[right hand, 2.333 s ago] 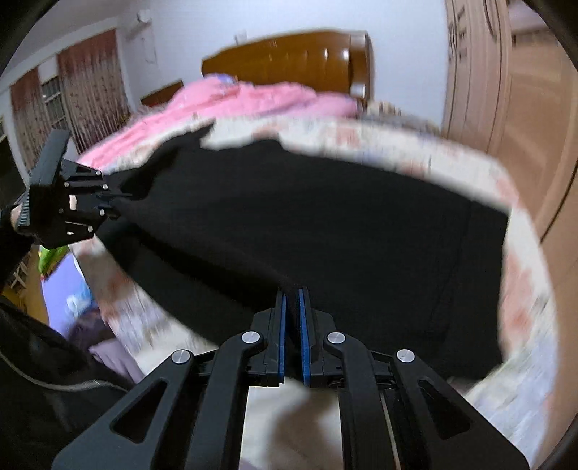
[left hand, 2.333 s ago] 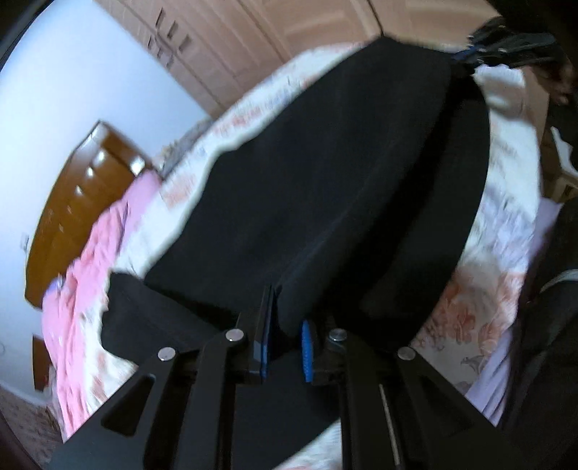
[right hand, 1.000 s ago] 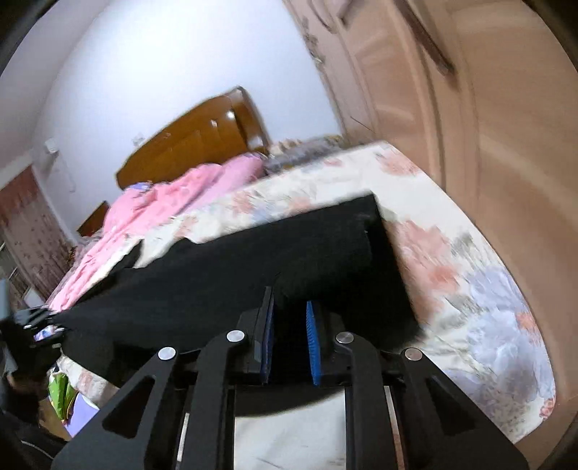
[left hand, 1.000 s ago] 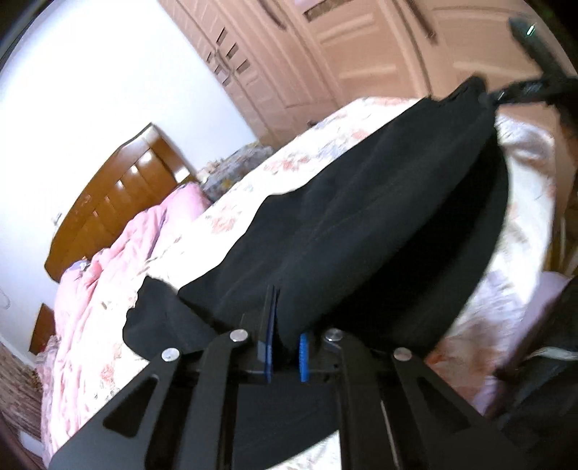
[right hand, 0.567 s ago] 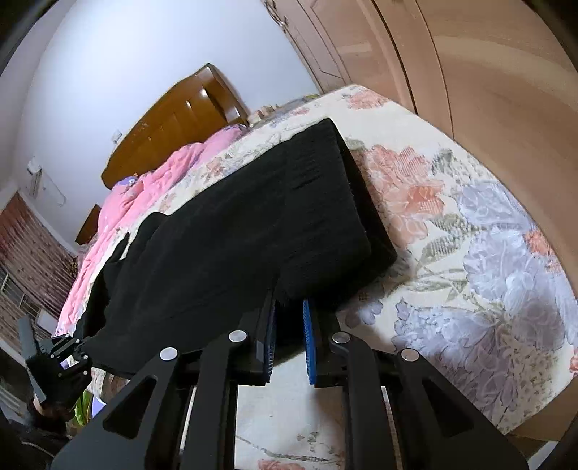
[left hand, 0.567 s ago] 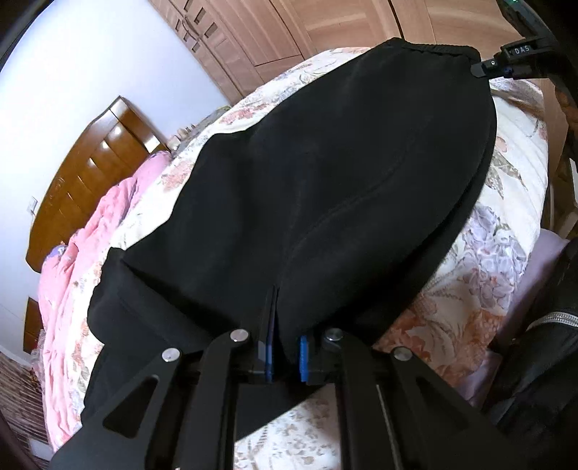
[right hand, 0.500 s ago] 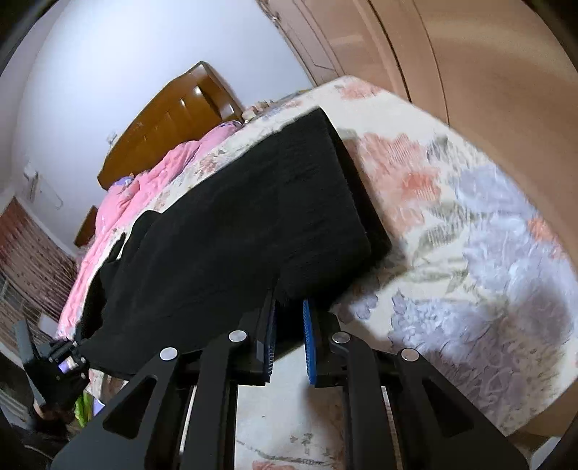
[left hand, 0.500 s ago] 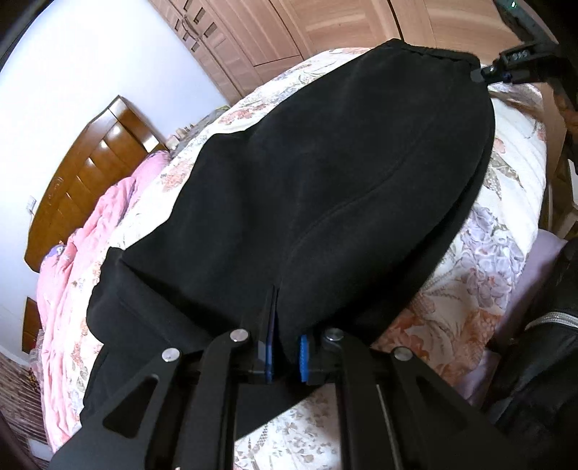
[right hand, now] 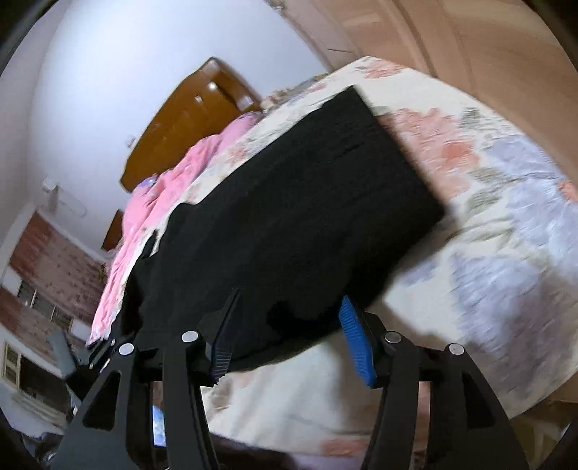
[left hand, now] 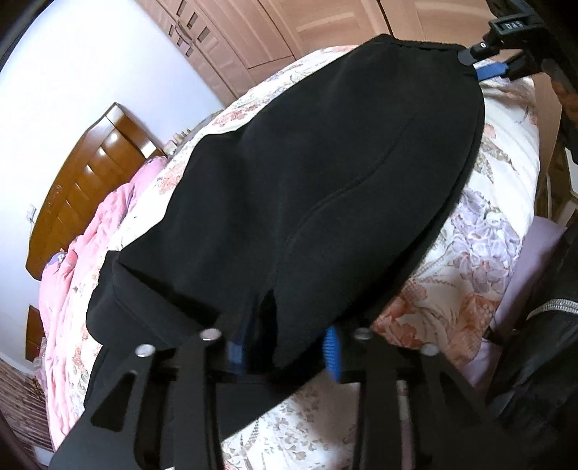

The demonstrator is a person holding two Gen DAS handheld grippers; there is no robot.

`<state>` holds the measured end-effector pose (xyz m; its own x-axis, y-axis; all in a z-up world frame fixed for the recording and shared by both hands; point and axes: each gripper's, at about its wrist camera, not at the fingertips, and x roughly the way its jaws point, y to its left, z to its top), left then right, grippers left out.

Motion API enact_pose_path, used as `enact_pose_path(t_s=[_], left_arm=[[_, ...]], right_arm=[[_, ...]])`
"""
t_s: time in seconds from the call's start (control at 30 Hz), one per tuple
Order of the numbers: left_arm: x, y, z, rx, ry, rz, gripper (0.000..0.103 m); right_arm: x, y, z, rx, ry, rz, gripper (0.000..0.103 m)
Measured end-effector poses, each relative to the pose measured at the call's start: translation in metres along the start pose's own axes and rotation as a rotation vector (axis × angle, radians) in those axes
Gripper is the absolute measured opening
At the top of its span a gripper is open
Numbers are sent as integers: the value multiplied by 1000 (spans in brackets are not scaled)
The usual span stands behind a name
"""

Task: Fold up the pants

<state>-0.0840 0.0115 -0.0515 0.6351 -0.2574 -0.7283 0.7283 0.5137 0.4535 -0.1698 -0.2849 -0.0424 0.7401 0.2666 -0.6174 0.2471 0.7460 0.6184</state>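
Bedroom; one bed with a floral quilt [left hand: 480, 253], cream with pink and purple blooms.

Nearest in the left wrist view: left gripper [left hand: 285, 349], jaws spread apart, two blue pads showing either side of the black cloth edge, which lies slack between them and is not pinched.

Nearest in the right wrist view: right gripper [right hand: 289, 336], jaws likewise wide apart, blue pads [right hand: 356, 340] clear on both sides of the hem; view is motion-blurred.

One pair of black pants [left hand: 325, 173], lying on the quilt near the bed's foot, doubled over so two layers show, the upper one offset from the lower. A curved seam runs across the top layer.

Beyond: one pink blanket [left hand: 90, 253] bunched toward the head of the bed. One brown wooden headboard [left hand: 86, 180] against a white wall. Farthest, light wood wardrobe doors [left hand: 253, 32].
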Motion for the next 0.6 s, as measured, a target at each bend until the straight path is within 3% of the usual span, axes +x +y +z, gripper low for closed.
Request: enact_pose_path(t_s=[0.13,0.17,0.2,0.23,0.27,0.37,0.53,0.6], left_arm=[[-2,-3,2,5,-15,-7,44],[-1,-4,2,7,-19,-7,44],[0,-4,2,6,-18,-10,44],[1,-4,1,2,-17,-20,38],[1,-3,1,-3,-20,-32,20],[-2,4,1,-19,-25,-31,13],[3,2,0,-7,-4,-56,14],[4,0,-1,-13,-10,-44,15]], right_arm=[[16,21,-9,-43,32,33,42],[20,23,-10,-46,39,24,37],[23,24,-11,-52,47,13,24],[24,24,-13,-60,50,-5,16],[23,24,-13,-67,45,-23,10],[9,29,-10,-83,5,-17,7],[20,16,-16,-49,56,-62,5],[20,9,-19,-16,53,-39,6]])
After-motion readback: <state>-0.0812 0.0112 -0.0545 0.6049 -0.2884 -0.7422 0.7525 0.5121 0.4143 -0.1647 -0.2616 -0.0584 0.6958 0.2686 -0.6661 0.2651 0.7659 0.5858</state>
